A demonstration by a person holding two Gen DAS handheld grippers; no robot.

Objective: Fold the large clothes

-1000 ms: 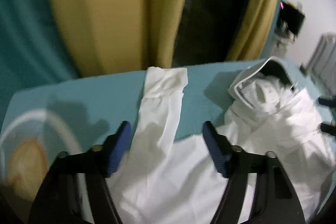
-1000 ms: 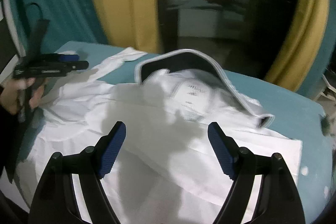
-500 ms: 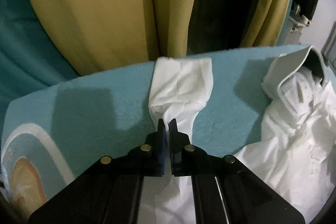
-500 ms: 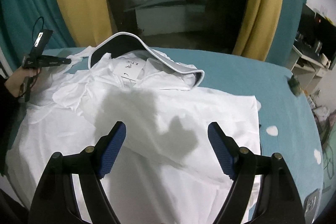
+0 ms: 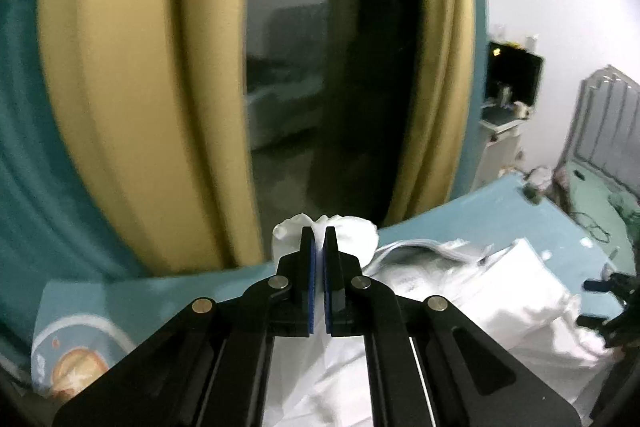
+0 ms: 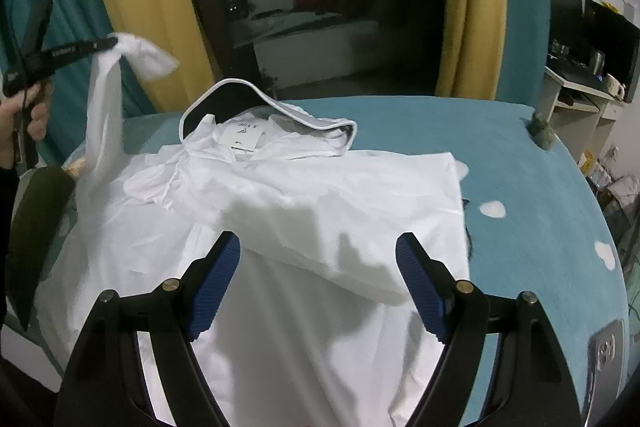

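White hooded garment on teal bed, one sleeve lifted.

The teal bedspread [image 6: 520, 155] fills the frame's middle band, bearing the white hooded jacket [image 6: 280, 211], which lies spread across centre, hood [image 6: 260, 107] toward the top. Its sleeve [image 6: 105, 99] rises at upper left, cuff pinched between the closed fingers of the left gripper [image 5: 319, 255], well above the bedspread. The right gripper [image 6: 318, 281] hovers over the jacket's body at lower centre, jaws wide apart, holding nothing. A phone [image 6: 606, 351] lies at lower right.
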